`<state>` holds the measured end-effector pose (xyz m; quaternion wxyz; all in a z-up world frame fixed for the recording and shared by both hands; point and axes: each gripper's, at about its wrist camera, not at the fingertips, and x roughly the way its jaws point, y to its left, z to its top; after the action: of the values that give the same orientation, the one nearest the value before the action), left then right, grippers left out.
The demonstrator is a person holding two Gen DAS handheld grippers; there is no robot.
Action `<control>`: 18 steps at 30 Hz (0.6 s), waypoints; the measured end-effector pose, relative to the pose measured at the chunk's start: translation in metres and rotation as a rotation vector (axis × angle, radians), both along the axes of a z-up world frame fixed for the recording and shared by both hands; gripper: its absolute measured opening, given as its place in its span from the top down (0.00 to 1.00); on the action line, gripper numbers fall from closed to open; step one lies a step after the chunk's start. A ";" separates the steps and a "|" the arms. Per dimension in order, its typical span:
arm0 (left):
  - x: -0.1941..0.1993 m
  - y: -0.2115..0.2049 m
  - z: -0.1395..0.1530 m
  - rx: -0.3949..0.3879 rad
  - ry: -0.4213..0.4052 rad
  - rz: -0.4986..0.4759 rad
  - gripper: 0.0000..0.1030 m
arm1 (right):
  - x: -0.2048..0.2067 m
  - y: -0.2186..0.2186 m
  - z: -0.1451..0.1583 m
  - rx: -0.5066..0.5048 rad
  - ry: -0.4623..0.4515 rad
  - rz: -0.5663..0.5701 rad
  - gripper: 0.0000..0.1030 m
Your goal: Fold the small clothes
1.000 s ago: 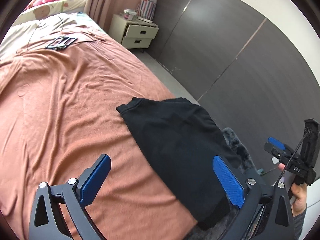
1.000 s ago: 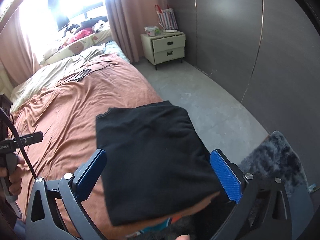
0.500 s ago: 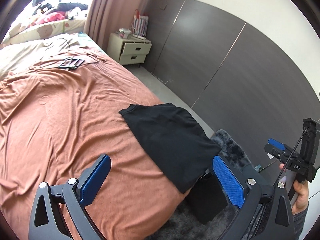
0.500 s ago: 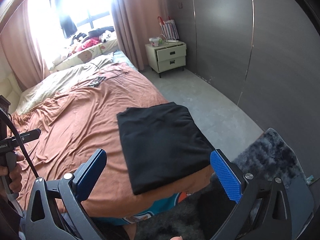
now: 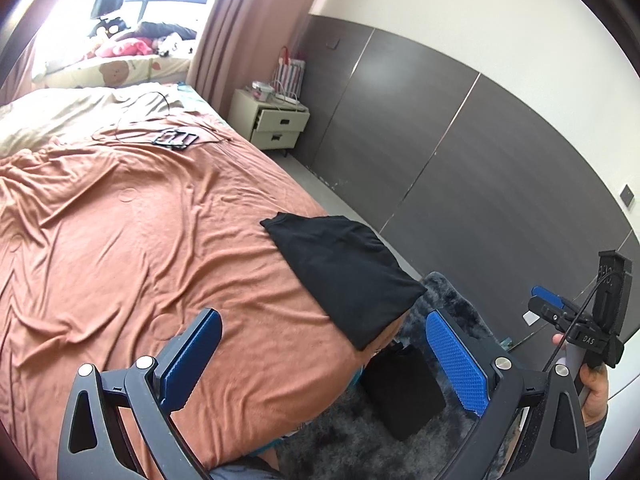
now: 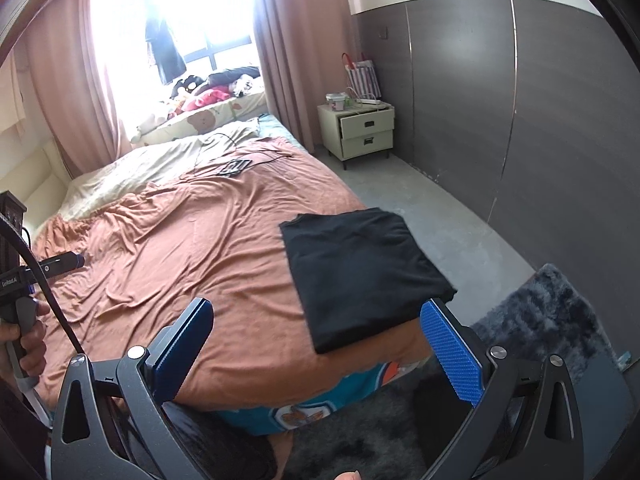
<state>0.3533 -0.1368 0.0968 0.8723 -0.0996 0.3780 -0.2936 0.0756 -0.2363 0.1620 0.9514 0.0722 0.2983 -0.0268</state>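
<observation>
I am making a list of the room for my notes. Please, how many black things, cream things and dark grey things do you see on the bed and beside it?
Black: 2 (folded black cotton garment on the bed, flat black bag on the rug)
Cream: 1 (cream two-drawer nightstand)
Dark grey: 1 (dark grey shaggy rug)
Total: 4

The shirt [image 6: 360, 268] is plain black. The sheet [image 5: 132, 240] is terracotta orange; the duvet [image 6: 140, 168] beyond it is cream. Both grippers' pads [image 5: 456, 364] are blue with a fine ribbed texture on black frames. The rug [image 6: 548, 312] is mottled dark grey. The curtain [image 6: 288, 40] is dusty pink, the nightstand [image 6: 364, 130] pale cream, the wall panels [image 5: 460, 168] dark brown-grey. The pillow [image 5: 120, 70] is pale yellow with a bear print.
</observation>
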 end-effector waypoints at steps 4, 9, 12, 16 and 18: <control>-0.029 0.021 0.010 -0.009 -0.059 0.045 0.00 | -0.019 0.005 -0.001 0.011 -0.015 0.010 0.00; -0.059 0.035 0.014 0.006 -0.082 0.041 0.00 | -0.044 0.015 -0.006 0.016 -0.037 0.017 0.00; -0.079 0.045 0.015 0.008 -0.103 0.046 0.00 | -0.055 0.021 -0.011 0.016 -0.048 0.011 0.00; -0.112 0.055 0.014 0.025 -0.158 0.028 0.00 | -0.074 0.033 -0.021 0.014 -0.058 0.014 0.00; -0.127 0.060 0.011 0.031 -0.179 0.042 0.00 | -0.082 0.042 -0.023 0.012 -0.069 0.015 0.00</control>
<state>0.2262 -0.0764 0.1082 0.9100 -0.0675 0.3010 -0.2770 -0.0069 -0.1946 0.1392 0.9608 0.0765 0.2660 -0.0155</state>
